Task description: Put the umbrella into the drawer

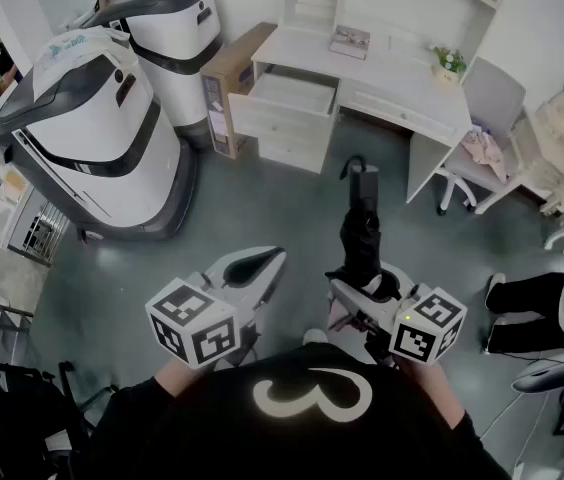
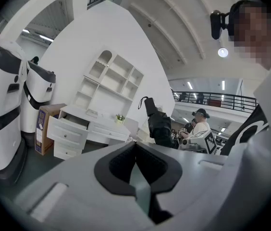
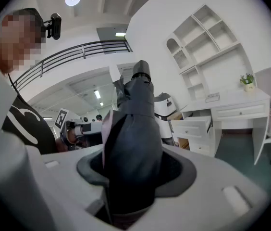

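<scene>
Above grey floor (image 1: 262,213), umbrella (image 1: 362,230) sits clamped between right tongs (image 1: 366,290).

Folded black umbrella (image 1: 360,236) points toward the open white drawer (image 1: 268,118).

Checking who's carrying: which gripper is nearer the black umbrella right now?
Right. The right gripper is closed on the folded umbrella, which sticks out ahead of it. The left gripper holds nothing and sits to the umbrella's left, apart from it.
</scene>
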Tool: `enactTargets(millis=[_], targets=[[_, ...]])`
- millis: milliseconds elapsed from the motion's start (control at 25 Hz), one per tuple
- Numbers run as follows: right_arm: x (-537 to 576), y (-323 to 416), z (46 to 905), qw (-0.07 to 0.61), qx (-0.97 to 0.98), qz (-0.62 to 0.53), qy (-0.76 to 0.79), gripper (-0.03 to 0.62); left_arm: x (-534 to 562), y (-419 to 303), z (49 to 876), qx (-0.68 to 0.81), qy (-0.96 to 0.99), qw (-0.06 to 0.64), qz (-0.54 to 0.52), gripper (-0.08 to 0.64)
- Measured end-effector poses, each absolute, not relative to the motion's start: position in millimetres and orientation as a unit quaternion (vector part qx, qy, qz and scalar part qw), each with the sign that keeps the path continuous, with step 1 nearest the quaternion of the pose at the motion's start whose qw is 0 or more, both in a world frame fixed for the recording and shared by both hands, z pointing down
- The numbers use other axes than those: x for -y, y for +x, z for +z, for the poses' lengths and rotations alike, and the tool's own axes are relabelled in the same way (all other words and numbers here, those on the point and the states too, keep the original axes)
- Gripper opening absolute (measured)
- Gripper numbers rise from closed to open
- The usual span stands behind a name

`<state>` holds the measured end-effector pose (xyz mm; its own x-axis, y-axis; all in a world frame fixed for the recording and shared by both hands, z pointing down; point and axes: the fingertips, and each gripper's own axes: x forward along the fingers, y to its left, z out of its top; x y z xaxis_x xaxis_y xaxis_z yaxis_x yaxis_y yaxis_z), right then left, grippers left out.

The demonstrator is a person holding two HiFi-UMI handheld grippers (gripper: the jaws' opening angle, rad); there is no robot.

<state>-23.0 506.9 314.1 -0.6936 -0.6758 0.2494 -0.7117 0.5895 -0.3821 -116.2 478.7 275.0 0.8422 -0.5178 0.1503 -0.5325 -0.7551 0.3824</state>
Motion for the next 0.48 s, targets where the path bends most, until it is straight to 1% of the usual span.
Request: enactTargets(millis=[280,480], targets=[[-505,-23,317,0.038,0.891,0.225,0.392,0.23,-475,-115,279,0.277,0.937,0.21,0.018,0.009],[-500,-21,323,0.026,0.891,0.217,0.397,0.231,-473,-114,287,0.275,0.939,0.204,0.02,0.009]])
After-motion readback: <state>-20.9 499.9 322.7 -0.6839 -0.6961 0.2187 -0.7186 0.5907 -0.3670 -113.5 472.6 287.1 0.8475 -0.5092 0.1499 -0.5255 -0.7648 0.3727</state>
